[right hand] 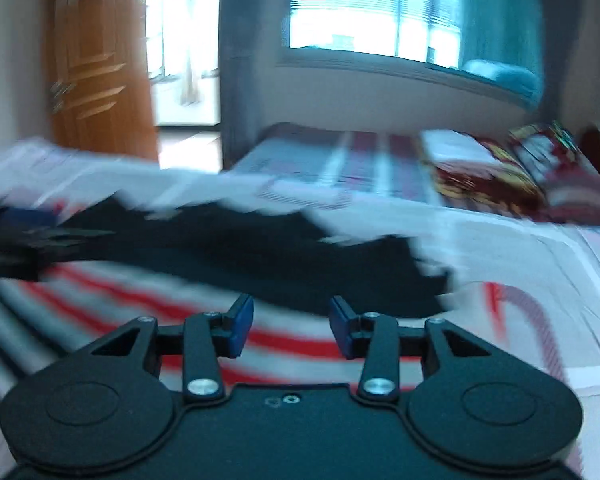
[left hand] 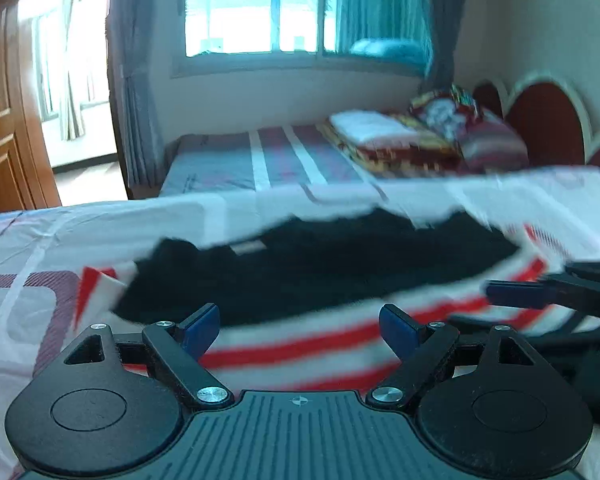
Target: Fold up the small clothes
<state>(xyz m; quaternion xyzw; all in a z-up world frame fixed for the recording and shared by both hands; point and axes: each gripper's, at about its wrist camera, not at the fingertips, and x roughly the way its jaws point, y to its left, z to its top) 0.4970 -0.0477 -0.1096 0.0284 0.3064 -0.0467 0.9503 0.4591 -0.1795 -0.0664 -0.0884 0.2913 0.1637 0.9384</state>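
Both views show the garment (left hand: 320, 280) on the bed (left hand: 40, 240); left gripper (left hand: 300, 330) and right gripper (right hand: 291, 326) have parted jaws with nothing between; only the left view shows the headboard (left hand: 548, 124)

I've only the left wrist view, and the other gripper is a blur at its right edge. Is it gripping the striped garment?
Observer: No. The right gripper is open, with nothing between its pads.
Operator: What's below it?
Observer: The striped garment, on its red and white bands. Its black part starts just past the fingertips.
Operator: What's right of the garment, behind that gripper in my view?
Observer: White sheet with a maroon looped line.
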